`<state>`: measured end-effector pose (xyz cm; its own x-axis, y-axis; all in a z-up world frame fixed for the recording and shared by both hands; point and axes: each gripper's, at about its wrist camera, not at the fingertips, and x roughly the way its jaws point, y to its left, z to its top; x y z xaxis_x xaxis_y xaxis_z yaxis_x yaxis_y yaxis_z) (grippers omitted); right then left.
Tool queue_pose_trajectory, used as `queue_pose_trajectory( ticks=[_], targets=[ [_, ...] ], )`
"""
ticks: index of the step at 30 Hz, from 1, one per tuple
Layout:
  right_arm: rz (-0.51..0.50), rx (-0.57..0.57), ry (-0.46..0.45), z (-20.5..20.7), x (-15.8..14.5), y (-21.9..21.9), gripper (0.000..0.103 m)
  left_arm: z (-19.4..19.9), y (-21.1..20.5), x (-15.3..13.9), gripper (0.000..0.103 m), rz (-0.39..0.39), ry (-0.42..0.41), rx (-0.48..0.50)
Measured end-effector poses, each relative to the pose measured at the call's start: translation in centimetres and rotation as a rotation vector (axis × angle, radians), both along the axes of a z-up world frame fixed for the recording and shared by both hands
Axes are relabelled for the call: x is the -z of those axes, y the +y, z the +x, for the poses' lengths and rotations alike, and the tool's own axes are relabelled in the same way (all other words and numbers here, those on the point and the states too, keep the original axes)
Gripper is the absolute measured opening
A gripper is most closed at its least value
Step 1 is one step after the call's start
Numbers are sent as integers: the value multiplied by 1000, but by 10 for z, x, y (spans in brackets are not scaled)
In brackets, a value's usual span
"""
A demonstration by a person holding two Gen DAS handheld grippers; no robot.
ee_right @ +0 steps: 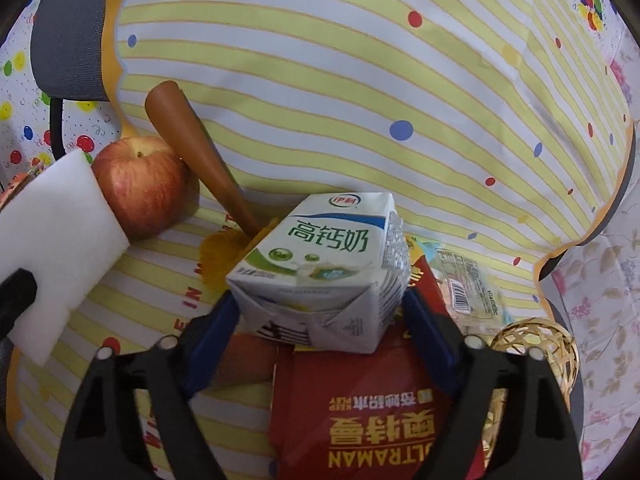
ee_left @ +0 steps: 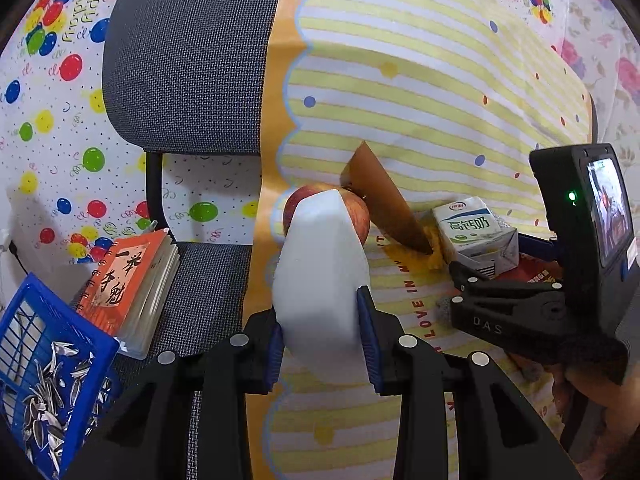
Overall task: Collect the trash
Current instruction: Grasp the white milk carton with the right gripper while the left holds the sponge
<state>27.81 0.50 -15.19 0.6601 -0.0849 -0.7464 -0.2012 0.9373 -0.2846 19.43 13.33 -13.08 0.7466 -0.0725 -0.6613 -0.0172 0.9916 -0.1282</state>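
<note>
My left gripper point(ee_left: 320, 320) is shut on a white foam block point(ee_left: 320, 264), held above the striped tablecloth in front of a red apple point(ee_left: 360, 216). The block also shows at the left of the right wrist view point(ee_right: 56, 248). My right gripper point(ee_right: 320, 312) has its jaws around a white and green milk carton point(ee_right: 320, 264); the blue pads point(ee_right: 428, 316) sit at both of its sides. The carton and the right gripper point(ee_left: 472, 276) show in the left wrist view, with the carton point(ee_left: 476, 232) standing on the table.
A brown-handled brush point(ee_right: 200, 160) lies between the apple point(ee_right: 140, 188) and carton. A red packet point(ee_right: 360, 420), a clear wrapper point(ee_right: 464, 280) and a woven ball point(ee_right: 540, 344) lie by the right gripper. A chair point(ee_left: 188, 52) holds a notebook point(ee_left: 128, 280). A blue basket point(ee_left: 48, 380) holds seed shells.
</note>
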Motion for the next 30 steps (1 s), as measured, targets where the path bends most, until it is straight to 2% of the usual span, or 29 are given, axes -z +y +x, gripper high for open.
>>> queue_pose_trajectory(
  ticks=[3,11,13,14,15,17,22,25,26,28,29,30],
  targets=[
    [22,-19,-46,-10,-10,-4,78,-3,1,-3,34,-3,-12,4],
    [358,-118,-110,-47,-74,-58,74,-23,-10,-18,34,-13,-41,32],
    [385,-125,-124,-59,-85,-67,72,-32,-16,-27,34,-14,-57,40],
    [390,-129,-132,-63,-89,-70,67,-36,-19,-30,34,-12,-64,43],
    [406,-141,-140,-71,-94,-75,16,-41,-23,-34,34,-11,-71,47],
    [433,-114,-136,-78,-98,-87,6,-52,-32,-44,34,-8,-92,64],
    [471,-82,-70,-83,-87,-108,6,-65,-47,-49,34,26,-89,77],
    [439,-93,-60,-92,-81,-106,7,-67,-42,-47,34,32,-71,44],
    [434,-106,-52,-93,-80,-103,11,-68,-38,-46,34,30,-66,30],
    [420,-129,-41,-93,-77,-96,26,-69,-30,-46,34,30,-62,11],
    [411,-142,-44,-92,-77,-90,37,-70,-25,-46,35,29,-62,2],
    [406,-153,-45,-91,-76,-86,39,-70,-22,-46,35,28,-62,-4]
  ],
)
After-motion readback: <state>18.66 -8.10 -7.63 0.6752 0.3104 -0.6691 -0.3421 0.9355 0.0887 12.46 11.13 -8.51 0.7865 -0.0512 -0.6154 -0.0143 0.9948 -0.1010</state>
